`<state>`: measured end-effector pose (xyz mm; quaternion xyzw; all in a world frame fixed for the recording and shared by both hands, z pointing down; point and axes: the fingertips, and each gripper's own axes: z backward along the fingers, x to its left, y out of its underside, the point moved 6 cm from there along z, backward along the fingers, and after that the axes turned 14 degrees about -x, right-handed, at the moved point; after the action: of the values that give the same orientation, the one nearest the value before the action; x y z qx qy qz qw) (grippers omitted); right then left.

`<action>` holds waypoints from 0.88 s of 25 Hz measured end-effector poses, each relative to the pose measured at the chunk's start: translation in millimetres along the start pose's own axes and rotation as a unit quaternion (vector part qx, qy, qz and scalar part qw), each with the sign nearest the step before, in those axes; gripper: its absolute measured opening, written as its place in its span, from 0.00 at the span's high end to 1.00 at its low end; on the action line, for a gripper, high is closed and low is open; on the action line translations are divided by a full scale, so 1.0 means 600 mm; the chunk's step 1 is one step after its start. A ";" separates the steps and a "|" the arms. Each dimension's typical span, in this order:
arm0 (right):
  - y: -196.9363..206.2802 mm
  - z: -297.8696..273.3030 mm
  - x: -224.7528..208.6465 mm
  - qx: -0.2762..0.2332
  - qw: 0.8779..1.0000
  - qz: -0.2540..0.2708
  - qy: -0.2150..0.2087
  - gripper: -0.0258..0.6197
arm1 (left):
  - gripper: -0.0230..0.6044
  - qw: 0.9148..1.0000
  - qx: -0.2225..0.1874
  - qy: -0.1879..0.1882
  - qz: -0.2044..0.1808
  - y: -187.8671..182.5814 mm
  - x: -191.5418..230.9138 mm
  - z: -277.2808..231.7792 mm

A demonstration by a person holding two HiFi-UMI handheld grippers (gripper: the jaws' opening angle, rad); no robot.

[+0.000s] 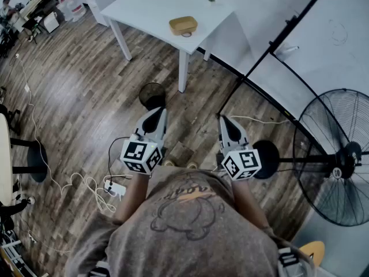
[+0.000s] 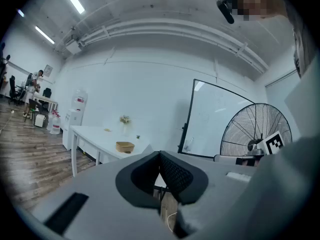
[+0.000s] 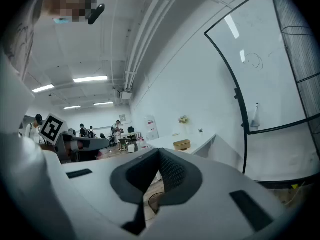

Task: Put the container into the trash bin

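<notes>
A tan container (image 1: 183,25) sits near the front corner of a white table (image 1: 144,7), far ahead of both grippers. A round black trash bin (image 1: 152,95) stands on the wood floor beside the table leg. My left gripper (image 1: 159,113) is held close to my body, shut and empty, its tip just short of the bin. At the same height my right gripper (image 1: 222,120) is also shut with nothing in it. The left gripper view shows the container (image 2: 124,146) on the table beyond the shut left gripper (image 2: 160,156). In the right gripper view, the container (image 3: 181,144) lies beyond the right gripper (image 3: 160,153).
A large standing fan (image 1: 337,154) is at my right, in front of a black-framed whiteboard (image 1: 323,45). A white power strip (image 1: 115,188) and cables lie on the floor at my left, near a black stool (image 1: 34,160). People and desks are far off at the back left.
</notes>
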<state>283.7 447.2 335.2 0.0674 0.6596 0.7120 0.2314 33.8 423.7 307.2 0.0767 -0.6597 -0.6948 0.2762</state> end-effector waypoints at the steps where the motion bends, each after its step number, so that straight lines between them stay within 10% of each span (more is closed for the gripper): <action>1: -0.001 -0.001 0.000 -0.001 1.000 0.000 -0.001 0.97 | 0.96 1.000 0.000 0.000 0.000 -0.001 -0.001 -0.001; 22: 0.041 0.023 -0.041 0.027 0.998 -0.027 -0.040 0.97 | 0.96 1.000 -0.001 -0.021 -0.009 0.049 -0.047 0.001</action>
<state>305.0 448.8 365.7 0.0846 0.6706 0.6840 0.2746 65.3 438.4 328.1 0.0677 -0.6636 -0.6994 0.2566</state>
